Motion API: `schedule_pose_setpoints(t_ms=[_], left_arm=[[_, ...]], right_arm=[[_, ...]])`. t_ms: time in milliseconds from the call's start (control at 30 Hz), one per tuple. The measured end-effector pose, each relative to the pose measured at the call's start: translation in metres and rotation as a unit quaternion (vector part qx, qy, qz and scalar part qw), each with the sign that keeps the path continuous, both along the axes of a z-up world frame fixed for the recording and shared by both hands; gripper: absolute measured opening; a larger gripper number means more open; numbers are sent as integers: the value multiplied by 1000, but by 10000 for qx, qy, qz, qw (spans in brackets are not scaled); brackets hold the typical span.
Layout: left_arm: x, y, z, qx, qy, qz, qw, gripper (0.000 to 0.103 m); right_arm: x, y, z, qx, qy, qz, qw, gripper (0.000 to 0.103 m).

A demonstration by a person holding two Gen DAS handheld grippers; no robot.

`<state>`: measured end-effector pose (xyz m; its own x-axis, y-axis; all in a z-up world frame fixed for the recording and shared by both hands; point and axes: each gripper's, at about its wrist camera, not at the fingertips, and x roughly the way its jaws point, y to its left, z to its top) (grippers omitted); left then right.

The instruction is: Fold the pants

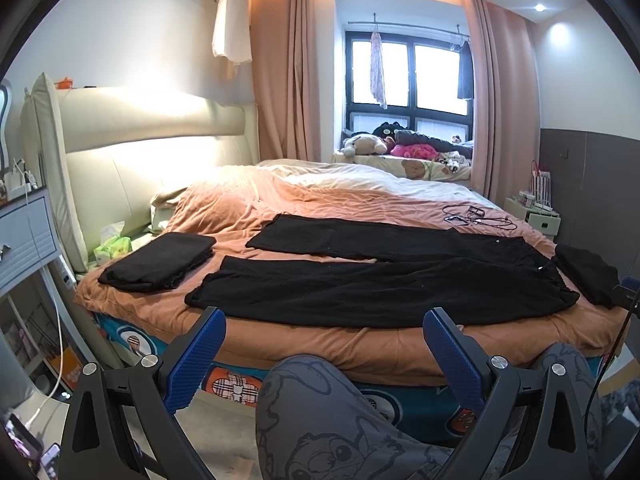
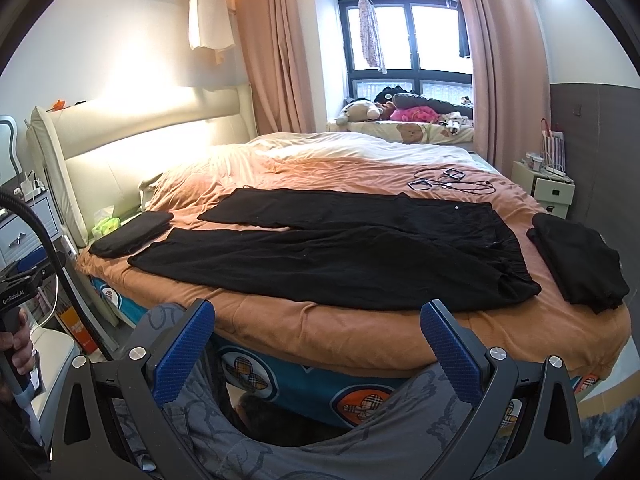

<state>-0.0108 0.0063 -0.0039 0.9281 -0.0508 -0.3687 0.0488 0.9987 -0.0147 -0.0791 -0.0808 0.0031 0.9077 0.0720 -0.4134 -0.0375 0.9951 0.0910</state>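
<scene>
Black pants [image 1: 380, 280] lie spread flat on the orange bedspread [image 1: 320, 344], legs to the left, waistband to the right; they also show in the right wrist view [image 2: 340, 260]. My left gripper [image 1: 324, 320] is open and empty, held off the near bed edge, short of the near leg. My right gripper [image 2: 318, 312] is open and empty, also off the near bed edge, below the pants.
A folded black garment [image 1: 160, 260] lies at the bed's left, another [image 2: 576, 264] at its right. Cables and small items [image 2: 448, 180] lie farther back. A nightstand [image 1: 24, 232] stands left, a small cabinet [image 2: 544, 188] right. My knees [image 1: 340, 412] are in front of the bed.
</scene>
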Motion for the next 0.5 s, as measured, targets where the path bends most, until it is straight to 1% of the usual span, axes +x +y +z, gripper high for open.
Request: schedule_pose_setpoints(t_ms=[67,233,500], left_arm=[[2,1,-1,-13,65,-38,10000,100],[5,5,-4,-66,103,48,9999,100],[18,6,-14,43,253,134,9996,101]], right_arm=[[0,0,0,1,-1,-8,10000,103],[1,0,-1,11,11,-8,10000,103],[11,-3,-4,47,92,-17,9999,103]])
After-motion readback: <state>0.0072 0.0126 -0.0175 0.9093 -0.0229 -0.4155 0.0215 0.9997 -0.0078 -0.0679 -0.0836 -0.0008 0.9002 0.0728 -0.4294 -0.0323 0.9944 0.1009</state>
